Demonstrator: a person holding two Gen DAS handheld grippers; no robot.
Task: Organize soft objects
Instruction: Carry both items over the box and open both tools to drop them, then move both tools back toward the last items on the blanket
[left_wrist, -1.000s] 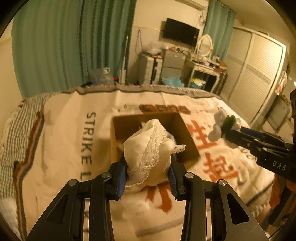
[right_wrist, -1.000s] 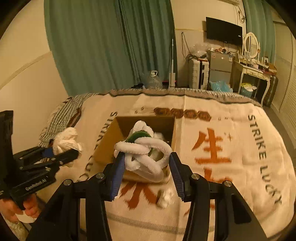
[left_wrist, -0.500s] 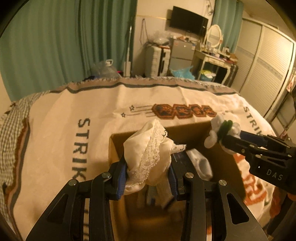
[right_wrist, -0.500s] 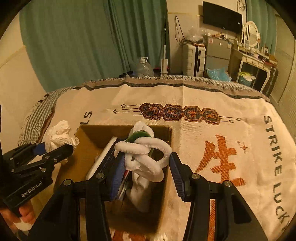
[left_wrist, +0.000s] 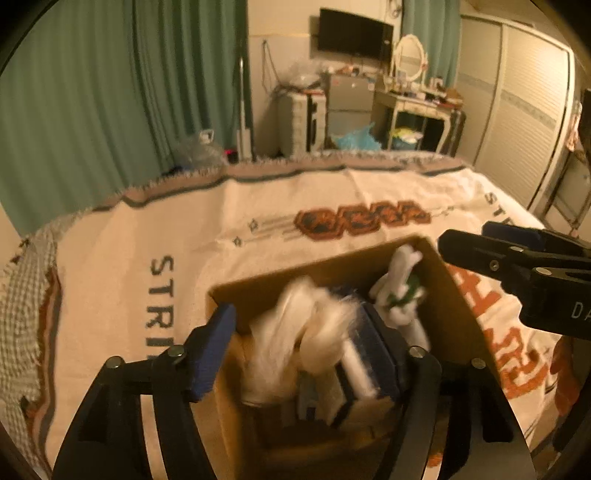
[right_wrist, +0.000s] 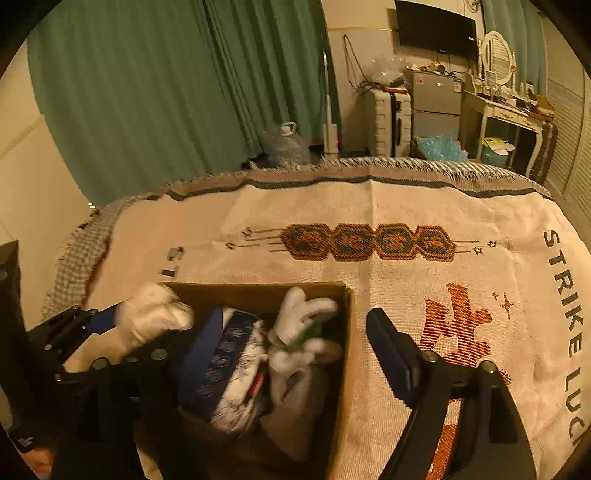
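The left gripper (left_wrist: 301, 341) is spread wide over the cardboard box (left_wrist: 458, 314), with the blurred white lace cloth (left_wrist: 295, 332) seen loose between its fingers. The right gripper (right_wrist: 288, 350) is also spread, and the white and green chenille toy (right_wrist: 306, 332) is seen inside the box, against its far right corner. The box rests on the bed blanket (right_wrist: 406, 206).

Dim, warm amber light; fisheye bending at edges; motion blur inside the box (left_wrist: 458, 317).
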